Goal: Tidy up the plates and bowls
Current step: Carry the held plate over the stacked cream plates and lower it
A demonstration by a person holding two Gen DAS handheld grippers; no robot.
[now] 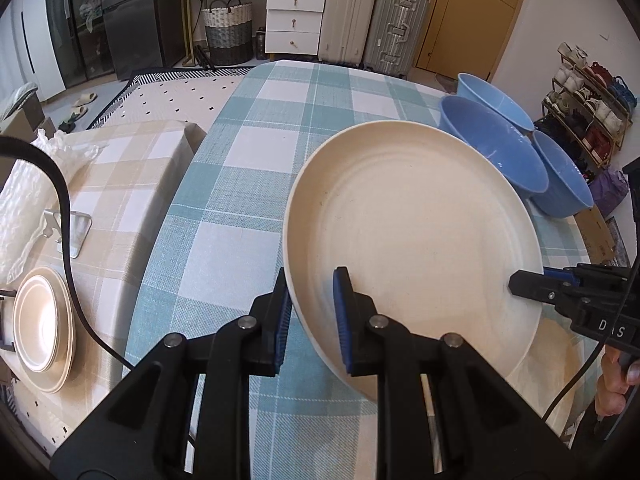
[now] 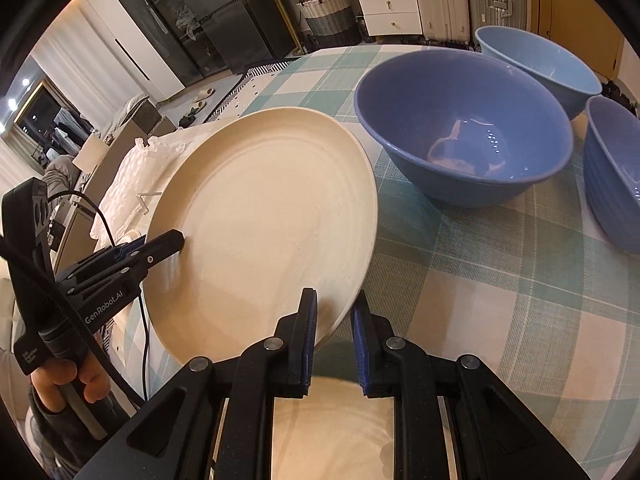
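Note:
A large cream plate (image 1: 416,236) is held tilted above the checked table (image 1: 248,184). My left gripper (image 1: 312,312) is shut on the plate's near-left rim. My right gripper (image 2: 334,332) straddles the plate's (image 2: 264,216) opposite rim, pads close on each side; it shows at the right of the left wrist view (image 1: 532,284). Another cream plate (image 2: 340,420) lies on the table under the right gripper. Three blue bowls (image 2: 464,128) stand at the far right. A stack of cream plates (image 1: 44,328) sits on the beige-checked surface to the left.
A metal stand (image 1: 74,232) and white bubble wrap (image 1: 24,188) lie on the beige surface (image 1: 132,184) at left. A shoe rack (image 1: 588,100), suitcases (image 1: 372,20) and white drawers (image 1: 294,20) stand beyond the table.

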